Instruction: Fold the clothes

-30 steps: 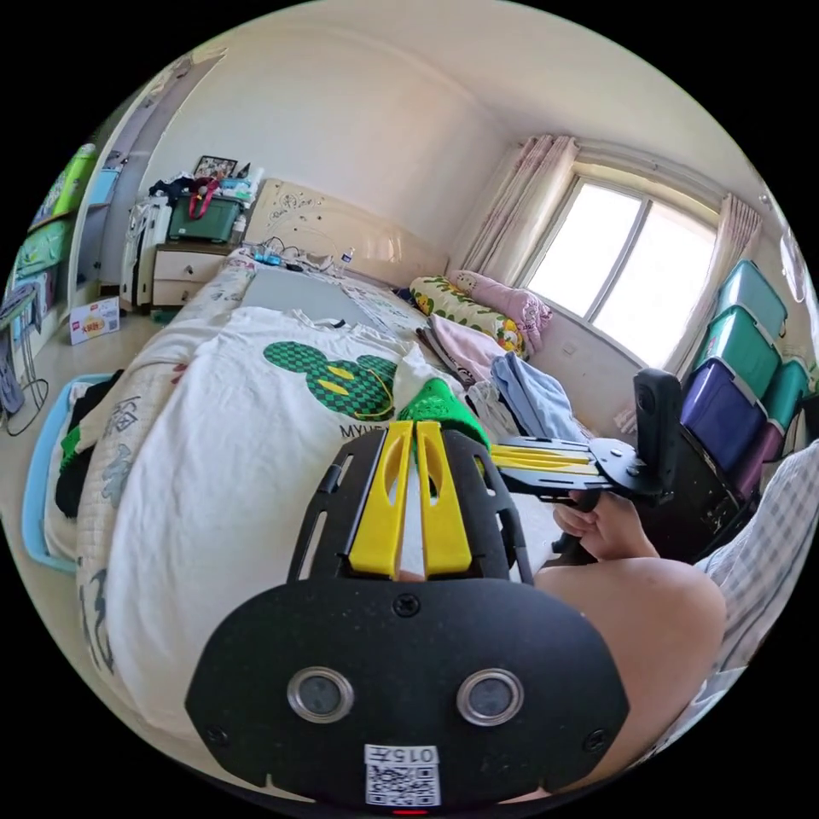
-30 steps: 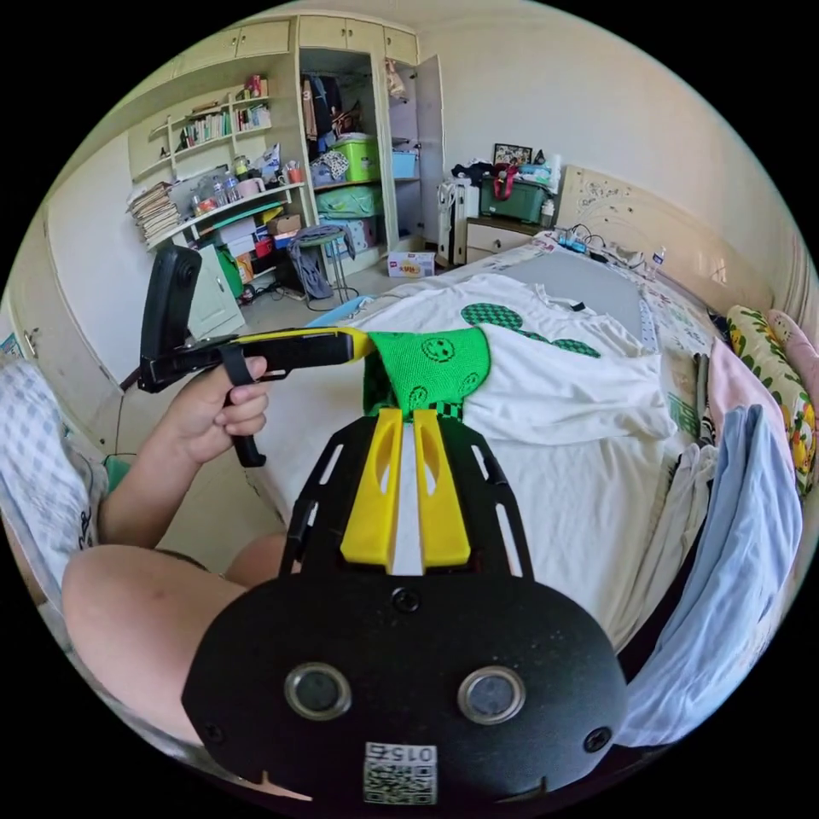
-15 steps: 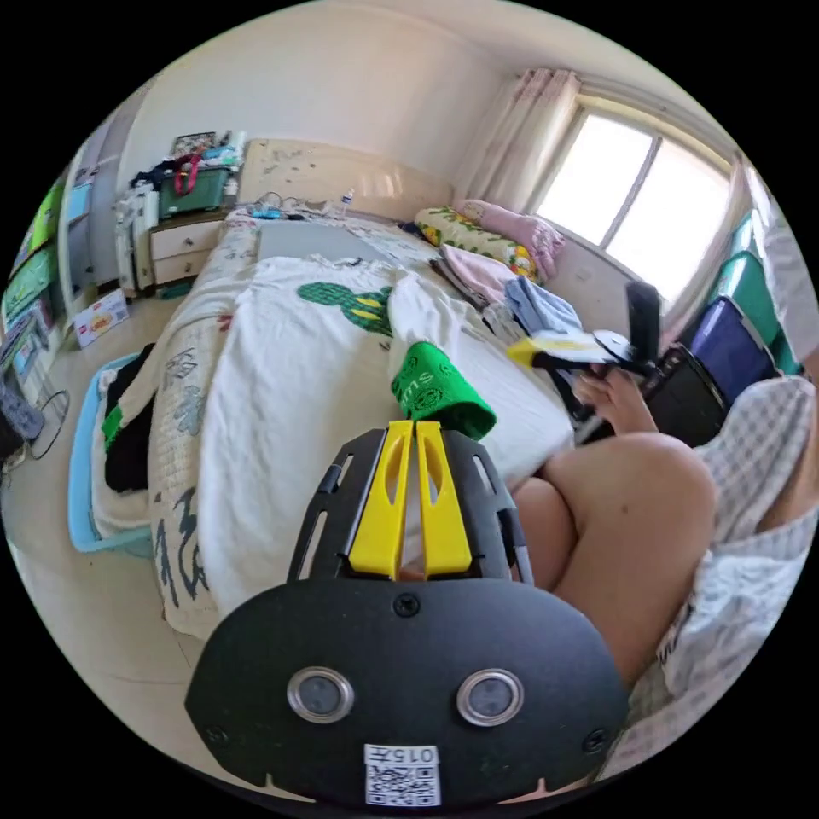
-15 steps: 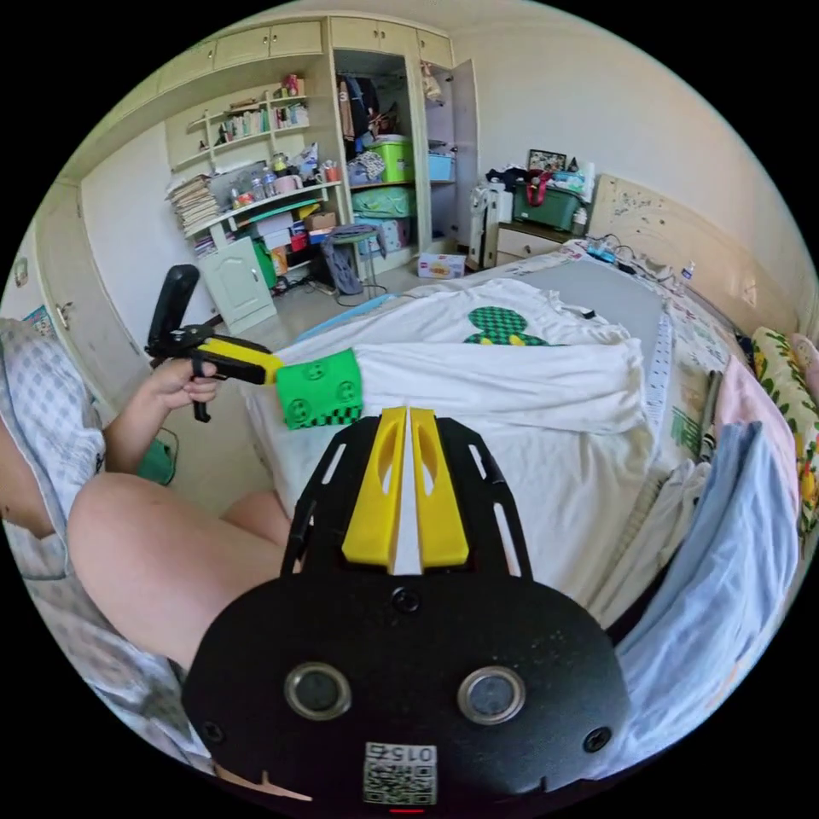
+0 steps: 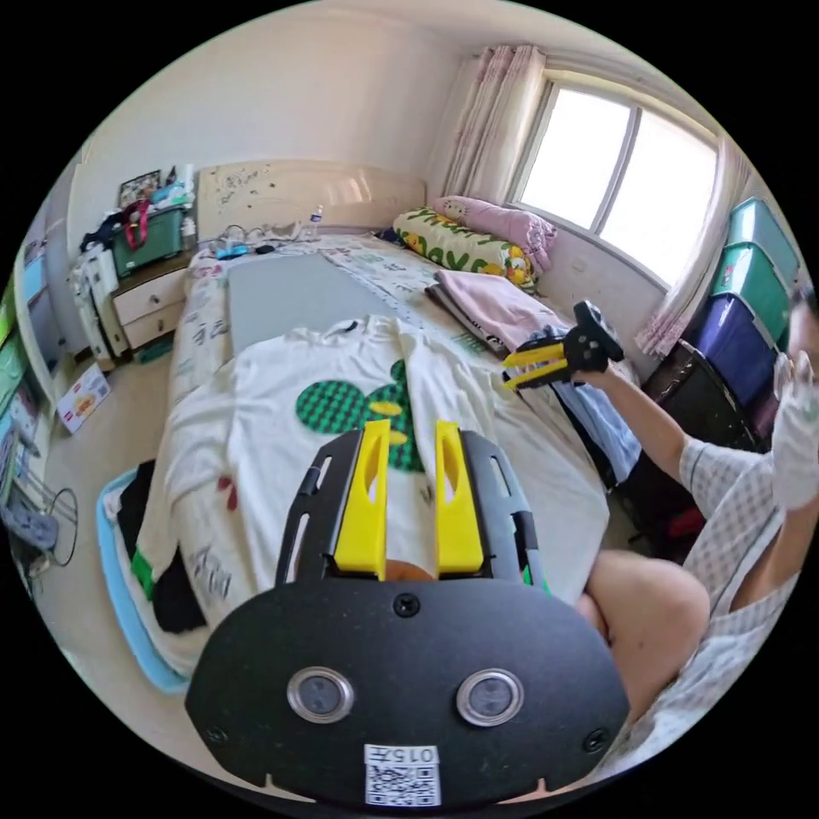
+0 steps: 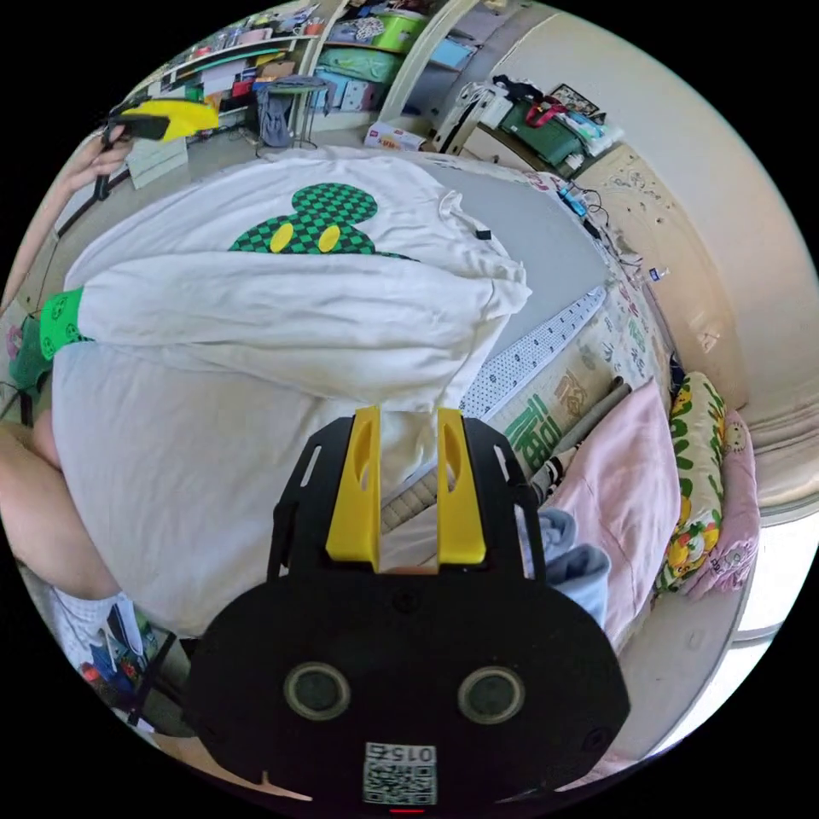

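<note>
A white sweatshirt with a green checkered print lies flat on the bed, collar toward the headboard. In the right gripper view one sleeve lies folded across the sweatshirt, its green cuff at the bed's edge. My left gripper hangs open above the shirt's middle with nothing between the jaws. It also appears far off as the left gripper. My right gripper is open over the shirt's side edge. A hand holds the right gripper above the folded pile.
Folded pink clothes and a blue garment lie along the window side of the bed. A patterned pillow sits near the headboard. A blue basket of dark clothes stands on the floor. The person's knee is at the bed's foot.
Both grippers were shut on the green cuff, then the right let go. Now the sleeve lies across the shirt, and both grippers are open and lifted away.
</note>
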`<state>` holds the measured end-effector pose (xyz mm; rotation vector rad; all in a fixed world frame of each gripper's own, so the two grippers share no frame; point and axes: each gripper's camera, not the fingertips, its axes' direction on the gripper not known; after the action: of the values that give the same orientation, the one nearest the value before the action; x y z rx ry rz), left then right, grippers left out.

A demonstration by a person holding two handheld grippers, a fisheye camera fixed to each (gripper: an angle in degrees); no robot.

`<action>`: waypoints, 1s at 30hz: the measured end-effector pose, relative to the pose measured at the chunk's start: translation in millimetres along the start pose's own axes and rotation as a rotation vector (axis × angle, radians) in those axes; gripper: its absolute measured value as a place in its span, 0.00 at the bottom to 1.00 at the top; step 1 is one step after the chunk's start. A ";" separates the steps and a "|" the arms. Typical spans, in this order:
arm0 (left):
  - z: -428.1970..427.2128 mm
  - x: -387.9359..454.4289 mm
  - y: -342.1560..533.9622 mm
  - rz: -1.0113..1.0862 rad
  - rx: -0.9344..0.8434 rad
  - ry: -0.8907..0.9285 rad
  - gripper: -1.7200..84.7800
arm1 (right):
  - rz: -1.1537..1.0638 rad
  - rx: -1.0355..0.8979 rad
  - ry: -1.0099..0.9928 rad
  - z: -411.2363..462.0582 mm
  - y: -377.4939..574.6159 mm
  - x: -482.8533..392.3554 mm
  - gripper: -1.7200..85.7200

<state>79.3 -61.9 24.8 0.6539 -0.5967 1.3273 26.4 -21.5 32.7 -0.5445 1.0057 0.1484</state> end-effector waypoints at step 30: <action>346.3 40.9 -254.7 -0.103 -0.163 -0.138 0.04 | 0.270 -0.139 0.116 16.9 -73.9 -3.4 0.03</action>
<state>328.7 -316.8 268.2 0.6372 -0.7650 1.1312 64.2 -76.0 69.5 -0.5466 1.1859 0.4328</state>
